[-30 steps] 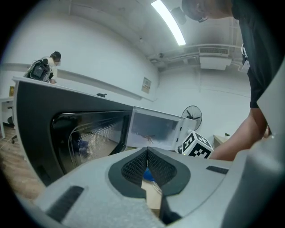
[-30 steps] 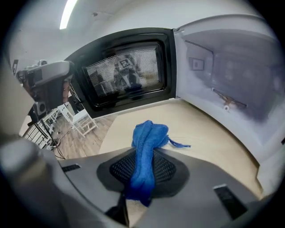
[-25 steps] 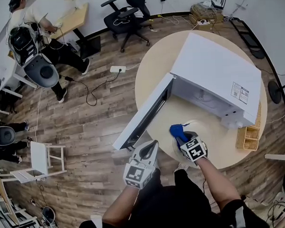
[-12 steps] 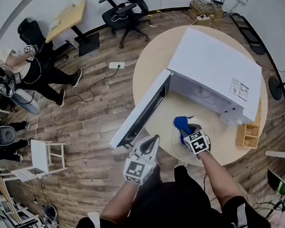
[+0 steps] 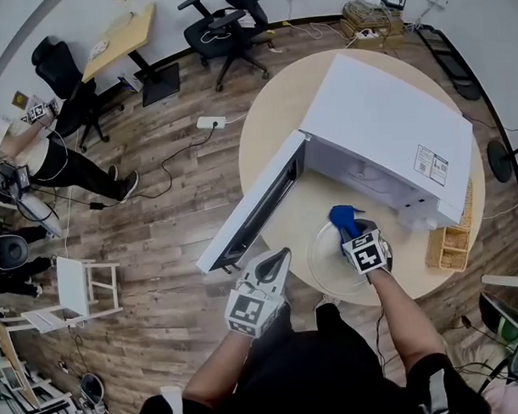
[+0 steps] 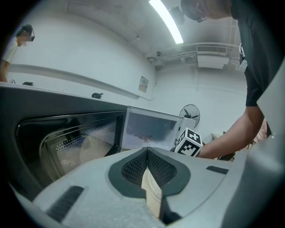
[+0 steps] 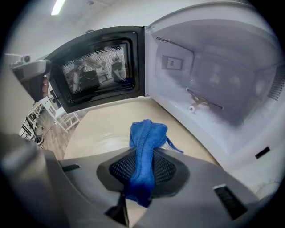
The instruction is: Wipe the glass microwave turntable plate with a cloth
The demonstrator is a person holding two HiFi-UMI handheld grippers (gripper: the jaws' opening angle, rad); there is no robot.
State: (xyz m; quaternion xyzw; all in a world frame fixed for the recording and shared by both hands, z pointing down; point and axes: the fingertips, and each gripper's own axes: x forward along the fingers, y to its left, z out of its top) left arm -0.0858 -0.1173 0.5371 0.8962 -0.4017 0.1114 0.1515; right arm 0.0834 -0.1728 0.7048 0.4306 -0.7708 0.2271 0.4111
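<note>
The glass turntable plate (image 5: 329,260) lies on the round wooden table (image 5: 277,116) in front of the open white microwave (image 5: 383,125). My right gripper (image 5: 352,234) is over the plate's far right part, shut on a blue cloth (image 5: 342,218). In the right gripper view the cloth (image 7: 144,147) is clamped between the jaws and hangs onto the faintly visible plate (image 7: 100,143). My left gripper (image 5: 276,262) hovers off the table's near edge, below the microwave door (image 5: 255,206), shut with nothing in it. The left gripper (image 6: 147,153) points toward the door (image 6: 67,142).
The microwave cavity (image 7: 213,89) is bare inside, only its turntable hub (image 7: 196,103) showing. A wicker basket (image 5: 450,248) sits at the table's right edge. Office chairs (image 5: 227,20), a white stool (image 5: 75,289) and a seated person (image 5: 28,159) are on the floor at left.
My right gripper has carried the blue cloth rightward and a little farther across the plate. The left gripper has stayed in place.
</note>
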